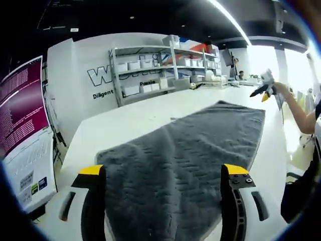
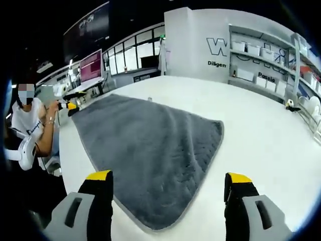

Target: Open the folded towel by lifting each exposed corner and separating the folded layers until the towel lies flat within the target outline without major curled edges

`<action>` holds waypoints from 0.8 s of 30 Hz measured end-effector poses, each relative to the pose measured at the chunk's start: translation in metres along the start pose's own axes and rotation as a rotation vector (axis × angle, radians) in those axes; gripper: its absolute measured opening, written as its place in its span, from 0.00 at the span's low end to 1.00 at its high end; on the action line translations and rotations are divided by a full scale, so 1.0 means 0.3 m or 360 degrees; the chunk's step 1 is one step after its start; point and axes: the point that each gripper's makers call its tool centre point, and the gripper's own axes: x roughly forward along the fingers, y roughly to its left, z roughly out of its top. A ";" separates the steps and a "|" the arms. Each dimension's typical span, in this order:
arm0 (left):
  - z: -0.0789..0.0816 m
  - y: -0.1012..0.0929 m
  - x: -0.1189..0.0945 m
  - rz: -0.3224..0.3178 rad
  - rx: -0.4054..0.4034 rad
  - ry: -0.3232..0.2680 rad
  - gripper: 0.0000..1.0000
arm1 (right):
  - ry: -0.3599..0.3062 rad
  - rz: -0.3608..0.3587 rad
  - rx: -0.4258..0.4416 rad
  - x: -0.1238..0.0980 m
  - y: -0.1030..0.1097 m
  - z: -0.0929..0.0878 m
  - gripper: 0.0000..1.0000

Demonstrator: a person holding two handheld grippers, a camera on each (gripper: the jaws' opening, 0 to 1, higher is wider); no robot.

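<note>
A grey towel (image 1: 185,155) lies spread on the white table (image 1: 125,125), with a slanting fold line across its near part. My left gripper (image 1: 163,173) hovers open over the towel's near end, nothing between its yellow-tipped jaws. In the right gripper view the same towel (image 2: 145,145) stretches away to the left, its near corner under my right gripper (image 2: 168,178), which is open and holds nothing. The towel's edges look mostly flat.
White shelves (image 1: 160,65) with boxes stand behind the table against a lettered wall. A monitor (image 1: 20,115) stands at the left. A person (image 2: 30,125) at the far table edge holds another gripper (image 1: 263,90). Bare table (image 2: 261,130) lies beside the towel.
</note>
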 end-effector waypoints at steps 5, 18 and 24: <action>0.035 0.045 0.060 0.0042 -0.0019 0.0025 0.91 | -0.0042 -0.0024 -0.0005 0.019 -0.022 0.062 0.88; 0.023 0.144 0.198 0.0055 -0.0156 0.0154 0.66 | -0.0195 -0.0106 0.0012 0.101 -0.100 0.202 0.48; 0.011 0.243 0.239 0.0212 -0.0131 0.0185 0.57 | -0.0262 -0.0187 0.0026 0.145 -0.181 0.271 0.31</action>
